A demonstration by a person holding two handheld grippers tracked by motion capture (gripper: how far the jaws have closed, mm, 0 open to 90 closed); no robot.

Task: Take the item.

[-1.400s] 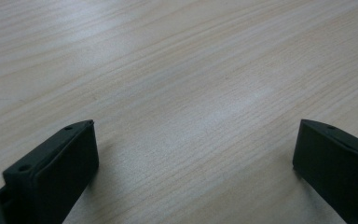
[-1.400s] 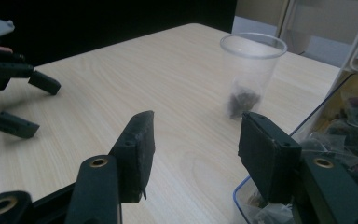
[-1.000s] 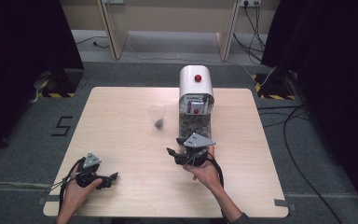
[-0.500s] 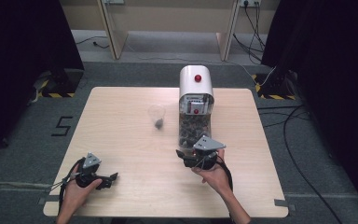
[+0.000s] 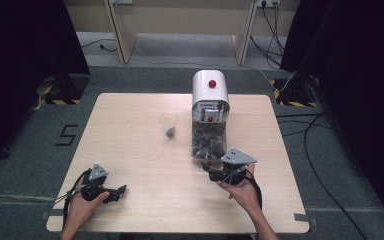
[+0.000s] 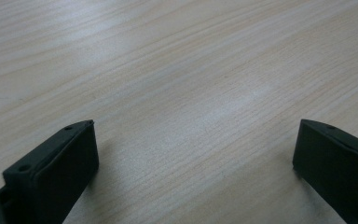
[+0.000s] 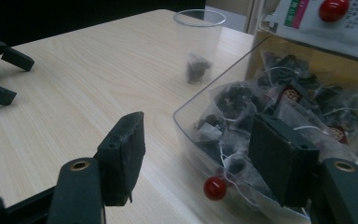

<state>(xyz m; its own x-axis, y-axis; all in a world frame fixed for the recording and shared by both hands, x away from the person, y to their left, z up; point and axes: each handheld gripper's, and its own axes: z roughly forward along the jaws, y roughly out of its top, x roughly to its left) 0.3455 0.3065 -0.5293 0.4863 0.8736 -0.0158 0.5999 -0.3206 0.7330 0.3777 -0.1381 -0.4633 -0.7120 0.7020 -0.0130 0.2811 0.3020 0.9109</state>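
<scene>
Right gripper (image 7: 196, 161) jaws just opening, empty | tea-bag bin (image 7: 223, 140) front between them

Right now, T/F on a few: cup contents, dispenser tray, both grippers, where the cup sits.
1. The clear cup holds one dark tea bag. True.
2. The dispenser tray is empty. False: it is full of tea bags.
3. The right gripper is clamped on a bag. False: its jaws have just been opening, nothing between them.
4. The left gripper is open over bare table. True.
5. The cup lies tipped over. False: it stands upright, left of the dispenser.
</scene>
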